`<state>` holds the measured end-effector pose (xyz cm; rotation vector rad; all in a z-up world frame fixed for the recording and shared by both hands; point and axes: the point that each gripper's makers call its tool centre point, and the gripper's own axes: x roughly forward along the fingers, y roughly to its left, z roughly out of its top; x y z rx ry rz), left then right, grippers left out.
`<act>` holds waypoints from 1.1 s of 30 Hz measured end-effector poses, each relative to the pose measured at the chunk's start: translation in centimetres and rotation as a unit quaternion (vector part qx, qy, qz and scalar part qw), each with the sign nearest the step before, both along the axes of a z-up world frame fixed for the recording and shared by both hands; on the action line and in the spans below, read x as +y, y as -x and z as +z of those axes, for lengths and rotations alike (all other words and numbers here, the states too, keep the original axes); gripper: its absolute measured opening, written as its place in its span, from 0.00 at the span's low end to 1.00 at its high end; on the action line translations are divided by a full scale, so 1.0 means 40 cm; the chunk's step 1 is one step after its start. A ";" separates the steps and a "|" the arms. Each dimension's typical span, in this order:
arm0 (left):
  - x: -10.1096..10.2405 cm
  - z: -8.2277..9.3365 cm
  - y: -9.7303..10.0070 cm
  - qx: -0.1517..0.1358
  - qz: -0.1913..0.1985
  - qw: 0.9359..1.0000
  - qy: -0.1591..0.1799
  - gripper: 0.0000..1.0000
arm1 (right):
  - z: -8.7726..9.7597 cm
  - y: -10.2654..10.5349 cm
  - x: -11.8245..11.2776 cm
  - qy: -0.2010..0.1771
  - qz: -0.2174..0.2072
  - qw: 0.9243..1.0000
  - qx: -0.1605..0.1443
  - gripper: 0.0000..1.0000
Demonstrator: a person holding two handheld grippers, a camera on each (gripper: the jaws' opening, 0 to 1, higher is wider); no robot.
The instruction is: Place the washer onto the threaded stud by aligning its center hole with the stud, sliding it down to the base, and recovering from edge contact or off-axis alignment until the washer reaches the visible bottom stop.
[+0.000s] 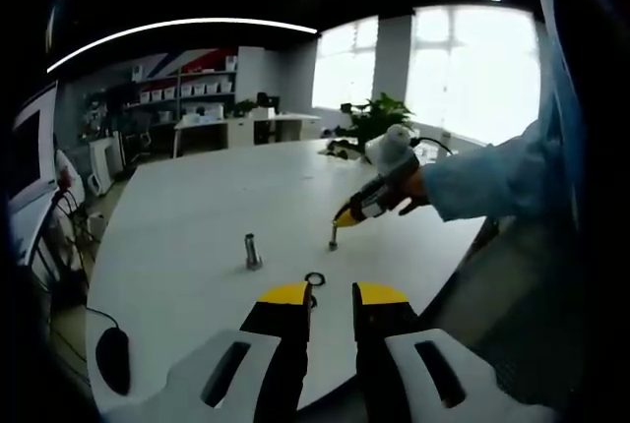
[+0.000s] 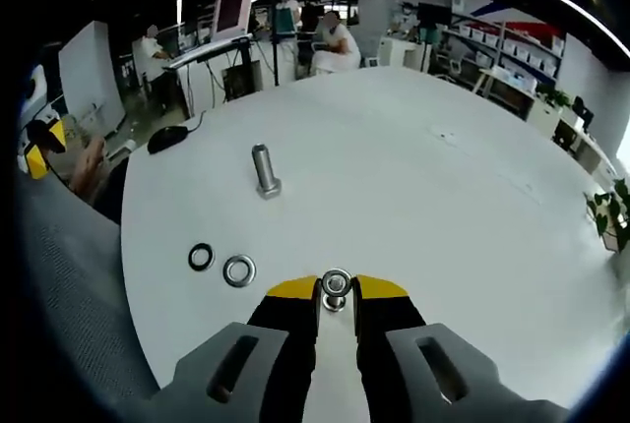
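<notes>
Washer [image 2: 337, 281] flat atop upright stud [image 2: 336, 297] (between right jaws)

White table [image 2: 443, 197], laptop [image 2: 236, 5], potted plant [image 1: 379, 118]

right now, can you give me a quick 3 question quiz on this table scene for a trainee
1. True or false: in the right gripper view, the right gripper has a stud between its jaw tips.
2. How many loose rings lie on the white table in the right gripper view?
3. Multiple choice: the free-standing bolt is a) lying flat, b) upright on its head, c) held by a gripper.

Key:
1. True.
2. Two: a black ring and a silver washer, side by side, apart.
3. b.
</notes>
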<state>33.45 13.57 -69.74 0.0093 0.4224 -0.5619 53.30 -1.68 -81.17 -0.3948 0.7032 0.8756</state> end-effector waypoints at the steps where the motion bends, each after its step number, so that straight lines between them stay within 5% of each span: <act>1: 0.000 0.000 0.000 0.000 0.000 1.000 0.000 0.15 | -0.002 -0.001 0.000 0.001 0.000 1.000 0.001 0.15; 11: 0.000 -0.001 0.000 0.001 -0.001 1.000 0.000 0.15 | -0.023 0.005 -0.001 0.005 -0.001 1.000 0.015 0.17; 19: 0.000 0.000 -0.001 0.001 -0.001 1.000 -0.001 0.15 | 0.022 0.011 -0.025 -0.012 -0.022 1.000 -0.001 0.18; 27: 0.000 0.003 -0.001 -0.003 -0.001 1.000 0.000 0.15 | 0.132 0.009 -0.072 -0.053 -0.063 0.996 -0.045 0.18; 33: -0.004 0.011 -0.001 -0.014 -0.005 1.000 0.001 0.15 | 0.274 0.036 -0.106 -0.107 -0.106 0.985 -0.089 0.18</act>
